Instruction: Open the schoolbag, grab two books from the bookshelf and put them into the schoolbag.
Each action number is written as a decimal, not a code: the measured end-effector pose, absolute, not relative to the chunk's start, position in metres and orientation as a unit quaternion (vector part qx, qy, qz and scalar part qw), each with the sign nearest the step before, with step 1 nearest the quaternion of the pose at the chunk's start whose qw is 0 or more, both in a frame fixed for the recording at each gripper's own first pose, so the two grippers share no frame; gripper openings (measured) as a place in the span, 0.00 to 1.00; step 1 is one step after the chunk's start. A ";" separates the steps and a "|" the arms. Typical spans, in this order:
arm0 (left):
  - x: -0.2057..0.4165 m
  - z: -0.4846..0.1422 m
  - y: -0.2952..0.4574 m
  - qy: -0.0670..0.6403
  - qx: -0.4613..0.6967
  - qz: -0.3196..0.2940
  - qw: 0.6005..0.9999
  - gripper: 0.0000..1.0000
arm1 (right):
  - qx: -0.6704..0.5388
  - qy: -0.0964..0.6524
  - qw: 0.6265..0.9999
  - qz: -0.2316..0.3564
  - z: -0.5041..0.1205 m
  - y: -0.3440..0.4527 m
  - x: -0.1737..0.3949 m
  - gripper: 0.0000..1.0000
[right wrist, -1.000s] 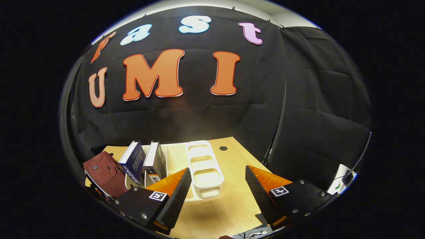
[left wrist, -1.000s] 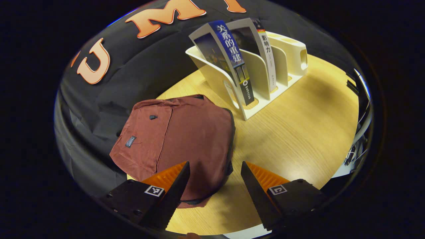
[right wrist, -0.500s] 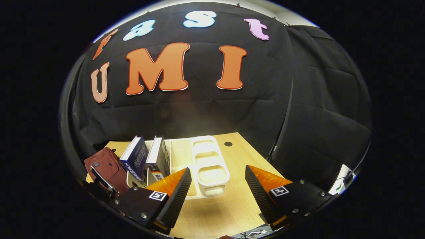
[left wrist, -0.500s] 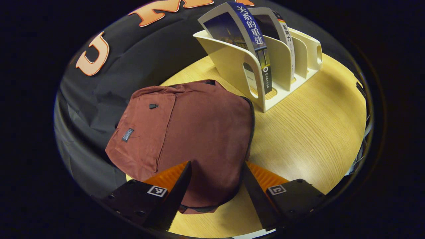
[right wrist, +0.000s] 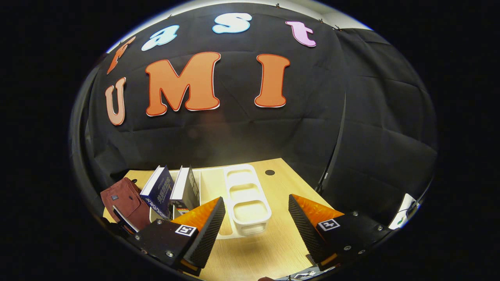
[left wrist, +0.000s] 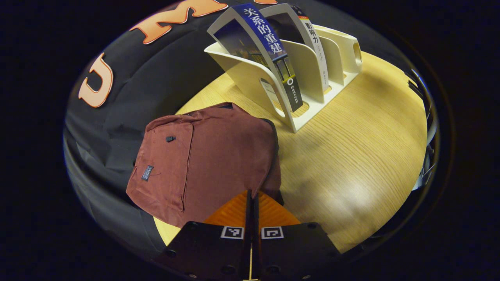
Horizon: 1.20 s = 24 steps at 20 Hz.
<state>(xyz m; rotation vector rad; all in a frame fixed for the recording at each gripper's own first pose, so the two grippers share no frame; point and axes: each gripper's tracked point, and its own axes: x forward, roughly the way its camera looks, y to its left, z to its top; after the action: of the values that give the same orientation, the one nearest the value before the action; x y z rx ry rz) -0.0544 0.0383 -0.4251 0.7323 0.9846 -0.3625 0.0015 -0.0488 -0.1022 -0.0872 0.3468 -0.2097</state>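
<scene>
Basically, the schoolbag point(left wrist: 203, 156) lies flat in the left-centre of the left gripper view, long axis running from lower left up toward the bookshelf point(left wrist: 297, 78) at upper centre, zip edge along its right side. The left gripper point(left wrist: 252, 201) sits at that zip edge near the bag's lower right corner, fingers pressed together; whether they pinch the zipper pull or just fabric, can't tell. My read: the bag isn't opened yet, and the coming pull runs along the zip line. The shelf holds two books, a blue-spined book point(left wrist: 269, 50) in the nearest slot and a white-spined book point(left wrist: 314, 47) behind it; the farther slots look empty. In the right gripper view the right gripper point(right wrist: 256, 218) hangs over the table point(right wrist: 281, 242) with fingers wide apart, bookshelf point(right wrist: 246, 203) just beyond, bag point(right wrist: 123, 201) at lower left. The left one is nearer the bag.
</scene>
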 end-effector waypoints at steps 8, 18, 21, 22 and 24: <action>-0.053 -0.409 0.040 0.516 0.292 -0.190 0.783 0.01 | -0.003 0.178 0.982 -0.061 -0.103 -0.046 0.006 0.97; -0.001 -0.281 0.088 0.499 0.232 -0.255 0.795 0.01 | 0.055 0.167 0.980 -0.087 -0.103 -0.006 -0.006 0.97; 0.027 -0.251 0.113 0.474 0.230 -0.260 0.809 0.01 | 0.037 0.154 0.982 -0.100 -0.102 0.014 -0.010 0.97; 0.036 -0.241 0.121 0.466 0.226 -0.261 0.815 0.01 | 0.028 0.146 0.984 -0.100 -0.098 0.022 -0.010 0.97; 0.051 -0.225 0.132 0.452 0.212 -0.260 0.826 0.01 | 0.011 0.132 0.986 -0.098 -0.092 0.040 -0.010 0.97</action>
<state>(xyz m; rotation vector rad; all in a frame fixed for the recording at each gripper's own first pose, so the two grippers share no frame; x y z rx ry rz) 0.0506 0.1323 -0.2253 0.4506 0.9606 -0.5528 -0.0097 0.0400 -0.0916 0.0213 0.2655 -0.1975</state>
